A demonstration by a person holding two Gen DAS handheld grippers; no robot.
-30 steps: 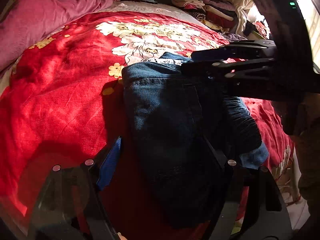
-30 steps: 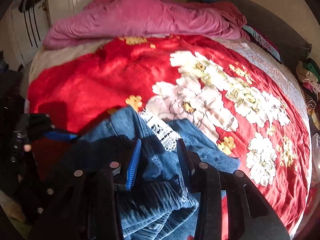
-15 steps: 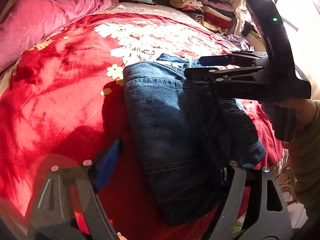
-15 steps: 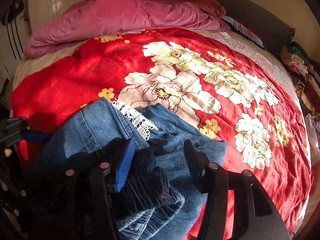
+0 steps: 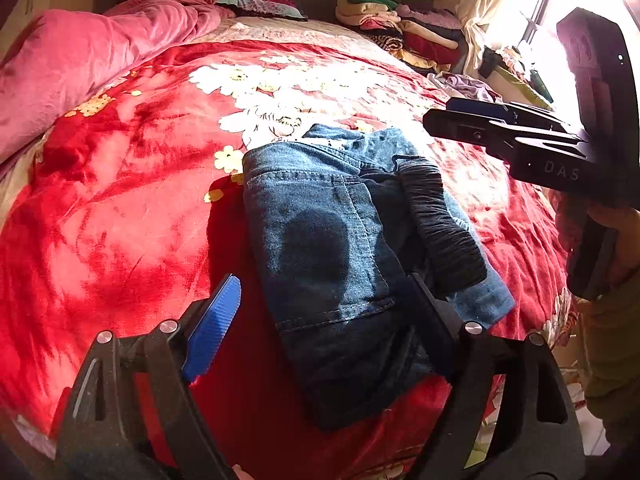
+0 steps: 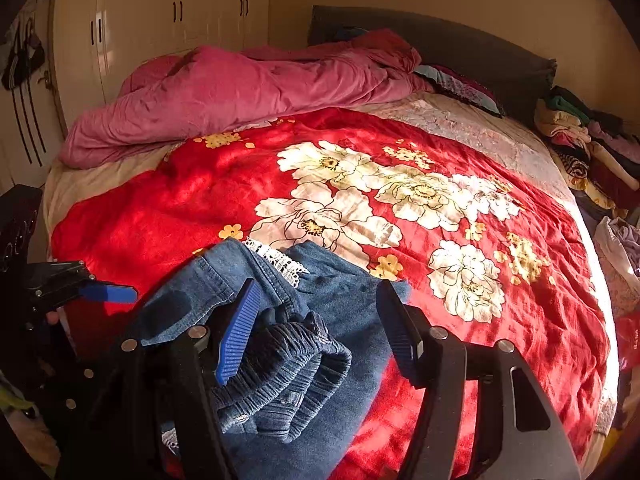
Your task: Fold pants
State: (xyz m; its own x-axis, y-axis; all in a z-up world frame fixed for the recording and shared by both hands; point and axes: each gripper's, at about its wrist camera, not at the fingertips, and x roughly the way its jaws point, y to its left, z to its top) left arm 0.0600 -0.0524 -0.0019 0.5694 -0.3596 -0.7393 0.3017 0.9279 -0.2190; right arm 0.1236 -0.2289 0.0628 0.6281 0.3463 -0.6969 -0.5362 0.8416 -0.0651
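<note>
Pants (image 5: pixel 340 248), folded, long axis toward headboard (image 6: pixel 460 56)

We see a bed (image 6: pixel 560 320) under a red floral blanket (image 6: pixel 200 208), pink duvet (image 6: pixel 240 92) at twelve o'clock. Cream wardrobes (image 6: pixel 160 20) stand behind; sunlight floods a window (image 5: pixel 536 8) at two o'clock.

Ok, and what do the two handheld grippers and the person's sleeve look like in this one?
Both grippers are black frames with silver bolts and ribbed blue finger pads. The left gripper shows one blue pad. The right gripper carries pale "DAS" lettering on its side. The sleeve is olive-brown.
</note>
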